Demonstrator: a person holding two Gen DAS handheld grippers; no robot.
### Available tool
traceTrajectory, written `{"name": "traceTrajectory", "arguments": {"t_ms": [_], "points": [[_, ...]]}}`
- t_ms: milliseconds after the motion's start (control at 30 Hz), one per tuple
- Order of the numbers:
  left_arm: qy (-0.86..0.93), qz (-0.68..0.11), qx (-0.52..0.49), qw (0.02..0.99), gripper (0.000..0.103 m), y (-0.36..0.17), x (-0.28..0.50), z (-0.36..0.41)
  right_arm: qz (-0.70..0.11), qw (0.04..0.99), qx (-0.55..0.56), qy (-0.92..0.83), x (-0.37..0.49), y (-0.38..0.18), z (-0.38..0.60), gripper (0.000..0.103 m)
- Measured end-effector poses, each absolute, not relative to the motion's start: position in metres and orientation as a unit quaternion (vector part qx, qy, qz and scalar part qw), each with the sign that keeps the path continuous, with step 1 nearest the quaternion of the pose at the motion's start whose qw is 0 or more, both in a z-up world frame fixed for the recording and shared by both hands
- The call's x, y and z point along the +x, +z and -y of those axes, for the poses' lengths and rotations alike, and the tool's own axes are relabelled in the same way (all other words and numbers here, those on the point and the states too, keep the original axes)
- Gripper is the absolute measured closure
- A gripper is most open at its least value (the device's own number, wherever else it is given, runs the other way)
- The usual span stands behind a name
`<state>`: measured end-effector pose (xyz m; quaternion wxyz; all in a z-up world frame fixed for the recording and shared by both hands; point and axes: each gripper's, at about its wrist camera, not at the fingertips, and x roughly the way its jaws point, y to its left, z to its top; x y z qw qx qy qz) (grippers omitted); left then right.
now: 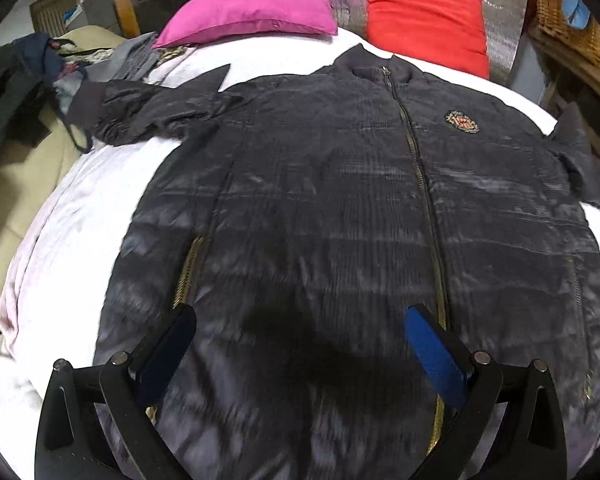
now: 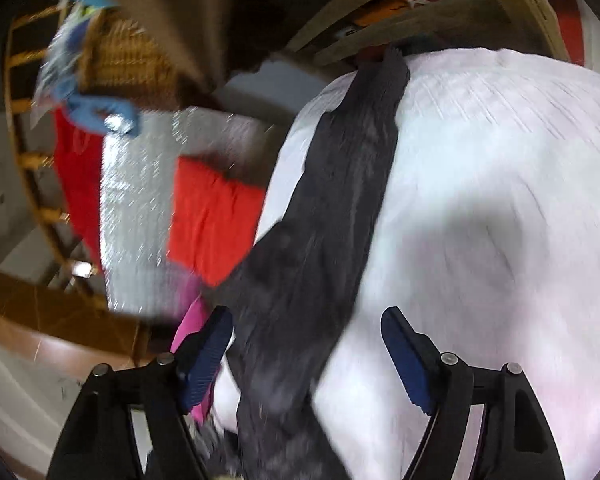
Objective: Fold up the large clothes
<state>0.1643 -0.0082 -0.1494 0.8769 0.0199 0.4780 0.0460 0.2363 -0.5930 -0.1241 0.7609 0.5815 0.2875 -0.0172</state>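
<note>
On the bed (image 1: 52, 264), your dark jacket (image 1: 340, 208) lies spread flat, front up and zipped, collar at the far end near the pink pillow (image 1: 248, 12) and the red cushion (image 1: 428, 20). Its left sleeve (image 1: 148, 112) lies crumpled out toward a heap of clothes (image 1: 16, 80) at the far left edge of the bed. Your left hand-held gripper (image 1: 300, 344) hangs over the near hem of the jacket with its jaws wide apart; nothing sits between the pads, and whether they touch the fabric you cannot tell from here. In the right wrist view, blurred by motion, the jacket's right sleeve (image 2: 340, 184) runs away across the white cover (image 2: 500, 160) toward the bed's edge. Your right hand-held gripper (image 2: 306, 344) is spread open over the near part of that sleeve, the cloth lying between the fingers but not pinched. A wicker basket (image 2: 116, 60) stands beyond the bed.
</note>
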Motion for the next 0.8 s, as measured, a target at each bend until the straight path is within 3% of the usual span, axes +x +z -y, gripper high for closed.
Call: {"name": "traceTrajectory", "arguments": {"t_ms": [233,300,367,467,800], "points": [[0.039,-0.499,0.009,0.866,0.0,-0.179,0.177,0.006,-0.311,0.767,0.557,-0.064,0.306,-0.137,0.615,0.024],[0.037,-0.497,-0.001,0.867,0.0,-0.18,0.177,0.003,-0.317,0.765,0.554,-0.084,0.319,-0.141,0.621,0.028],[0.035,-0.498,-0.009,0.866,0.0,-0.183,0.176,0.002,-0.338,0.766,0.537,-0.1,0.327,-0.144,0.624,0.059],[0.026,-0.502,-0.019,0.864,0.0,-0.186,0.177,-0.001,-0.37,0.788,0.476,-0.123,0.352,-0.127,0.62,0.088],[-0.008,-0.507,-0.024,0.862,0.0,-0.179,0.18,-0.012,-0.27,0.929,0.253,-0.02,0.383,0.058,0.485,0.094]]}}
